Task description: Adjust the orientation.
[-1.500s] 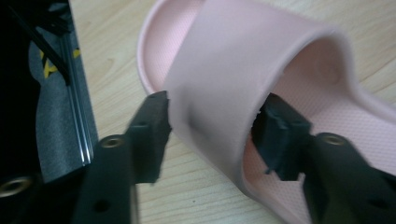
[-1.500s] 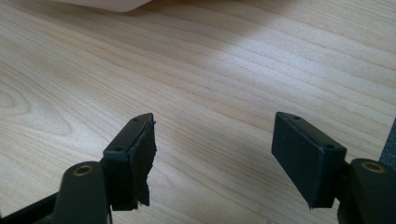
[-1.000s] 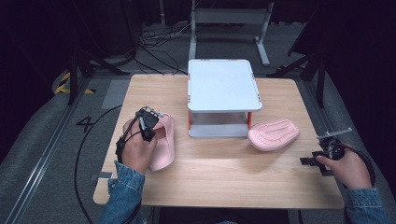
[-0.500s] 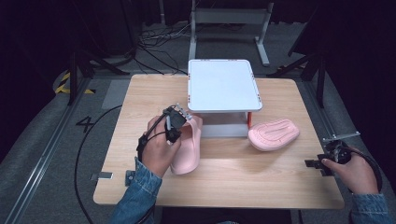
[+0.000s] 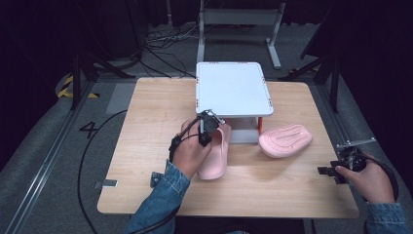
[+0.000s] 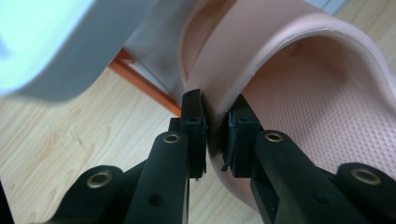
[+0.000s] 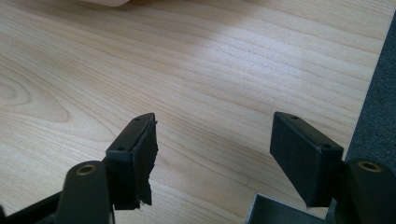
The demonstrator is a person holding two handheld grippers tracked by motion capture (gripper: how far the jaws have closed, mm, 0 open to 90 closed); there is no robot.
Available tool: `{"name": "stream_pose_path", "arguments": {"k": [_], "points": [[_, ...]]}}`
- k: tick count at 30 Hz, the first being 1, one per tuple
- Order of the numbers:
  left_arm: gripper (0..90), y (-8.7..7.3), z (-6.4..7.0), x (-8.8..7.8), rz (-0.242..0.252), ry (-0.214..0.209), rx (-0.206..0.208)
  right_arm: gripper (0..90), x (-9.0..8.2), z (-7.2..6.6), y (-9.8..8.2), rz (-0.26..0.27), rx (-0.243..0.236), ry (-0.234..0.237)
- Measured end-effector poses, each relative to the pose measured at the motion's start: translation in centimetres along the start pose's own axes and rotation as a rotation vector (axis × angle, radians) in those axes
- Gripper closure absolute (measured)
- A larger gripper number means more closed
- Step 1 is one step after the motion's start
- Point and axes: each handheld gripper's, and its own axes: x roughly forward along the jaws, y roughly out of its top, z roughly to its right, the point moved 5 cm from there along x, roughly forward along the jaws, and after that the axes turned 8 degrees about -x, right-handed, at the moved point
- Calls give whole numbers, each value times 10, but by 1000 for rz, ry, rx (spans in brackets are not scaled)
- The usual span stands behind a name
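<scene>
A pink slipper (image 5: pixel 216 158) lies in front of the white two-level rack (image 5: pixel 233 87), its toe end at the rack's lower opening. My left gripper (image 5: pixel 210 127) is shut on the slipper's strap (image 6: pixel 243 70); in the left gripper view the black pads pinch the strap's edge at the left gripper (image 6: pixel 215 135). A second pink slipper (image 5: pixel 285 140) rests sole up to the right of the rack. My right gripper (image 5: pixel 336 170) hovers near the table's right front edge, and in the right gripper view the right gripper (image 7: pixel 212 154) stands open over bare wood.
The rack has orange posts (image 6: pixel 149 84) and a white top shelf (image 6: pixel 51 42). The wooden table (image 5: pixel 146 126) ends close to the right gripper, with grey floor (image 7: pixel 378 102) beyond. A black cable (image 5: pixel 85 161) trails off the left side.
My left gripper has carried the pink slipper rightward and toward the rack, its toe now at the lower opening. The right hand has barely shifted.
</scene>
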Motion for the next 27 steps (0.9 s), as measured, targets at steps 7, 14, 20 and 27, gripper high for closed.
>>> {"name": "stream_pose_path", "arguments": {"k": [7,14,20,27], "points": [[783,7,2,24,-19,21,6,325,-1,1,-9,-4,13,-2],[743,13,9,32,-19,31,29,320,-6,2,-20,-10,6,-1],[616,11,11,36,-25,8,-13,320,-6,1,-21,-12,1,-1],[737,7,7,32,-16,53,-31,320,-5,0,-18,-11,-4,1]]}}
